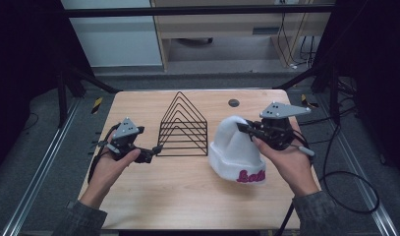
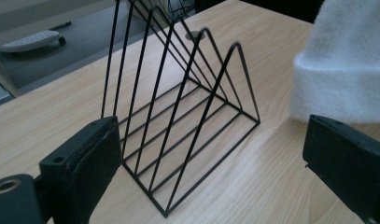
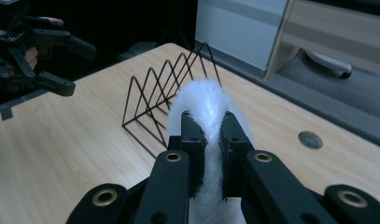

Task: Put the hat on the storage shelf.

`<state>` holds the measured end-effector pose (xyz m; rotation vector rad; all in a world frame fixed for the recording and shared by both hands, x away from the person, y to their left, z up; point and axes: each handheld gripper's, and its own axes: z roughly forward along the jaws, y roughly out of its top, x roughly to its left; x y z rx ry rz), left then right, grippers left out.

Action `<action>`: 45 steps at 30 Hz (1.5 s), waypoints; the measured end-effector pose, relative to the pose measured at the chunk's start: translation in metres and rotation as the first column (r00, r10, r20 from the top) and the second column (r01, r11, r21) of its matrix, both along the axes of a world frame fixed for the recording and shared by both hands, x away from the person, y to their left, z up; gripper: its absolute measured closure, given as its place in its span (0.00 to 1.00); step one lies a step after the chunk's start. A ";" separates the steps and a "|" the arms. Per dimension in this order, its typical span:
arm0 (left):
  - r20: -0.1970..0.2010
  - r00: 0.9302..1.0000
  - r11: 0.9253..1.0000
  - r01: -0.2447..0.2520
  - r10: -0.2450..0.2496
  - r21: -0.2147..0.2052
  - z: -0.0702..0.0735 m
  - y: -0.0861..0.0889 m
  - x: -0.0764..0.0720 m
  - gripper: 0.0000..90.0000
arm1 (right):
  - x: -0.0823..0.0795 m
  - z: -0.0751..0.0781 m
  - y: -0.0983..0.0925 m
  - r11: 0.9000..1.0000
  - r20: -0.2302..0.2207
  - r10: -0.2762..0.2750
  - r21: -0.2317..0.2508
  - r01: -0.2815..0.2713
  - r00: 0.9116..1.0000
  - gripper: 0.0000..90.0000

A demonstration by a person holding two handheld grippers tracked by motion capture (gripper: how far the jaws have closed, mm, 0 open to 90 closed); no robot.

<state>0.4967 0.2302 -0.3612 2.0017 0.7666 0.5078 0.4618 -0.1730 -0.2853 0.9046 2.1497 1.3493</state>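
Right gripper (image 1: 242, 128), right of centre in the high view: jaws pinching the crown of a white beanie (image 1: 235, 150). In the right gripper view, white fleece squeezed between the two black pads at bottom centre (image 3: 209, 135). Beanie sits right of centre in the high view, cuff low near the bench (image 1: 187, 196), pink lettering on the cuff at the near side; whether the cuff touches the wood cannot be told.

Left gripper (image 1: 156, 150), left of centre in the high view: jaws spread wide, pinching nothing, tips just beside the lower left corner of a black wire rack (image 1: 184, 125). In the left gripper view, pads far apart at the lower left and lower right, rack (image 2: 178, 121) between them farther off, beanie (image 2: 341, 65) at upper right. Rack upright at mid-bench, just left of the beanie.
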 end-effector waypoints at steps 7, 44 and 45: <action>0.003 1.000 1.000 0.005 -0.005 -0.015 0.022 -0.005 0.008 0.06 | 0.011 0.033 0.001 1.000 0.045 -0.022 -0.006 0.022 0.999 0.93; 0.099 0.986 0.990 0.136 -0.132 -0.035 0.064 -0.041 0.018 0.15 | 0.042 0.106 0.052 1.000 0.205 0.006 0.029 -0.012 0.979 0.93; 0.099 0.985 0.989 0.142 -0.138 -0.031 0.064 -0.042 0.018 0.15 | 0.043 0.107 0.055 0.999 0.206 0.011 0.030 -0.017 0.978 0.93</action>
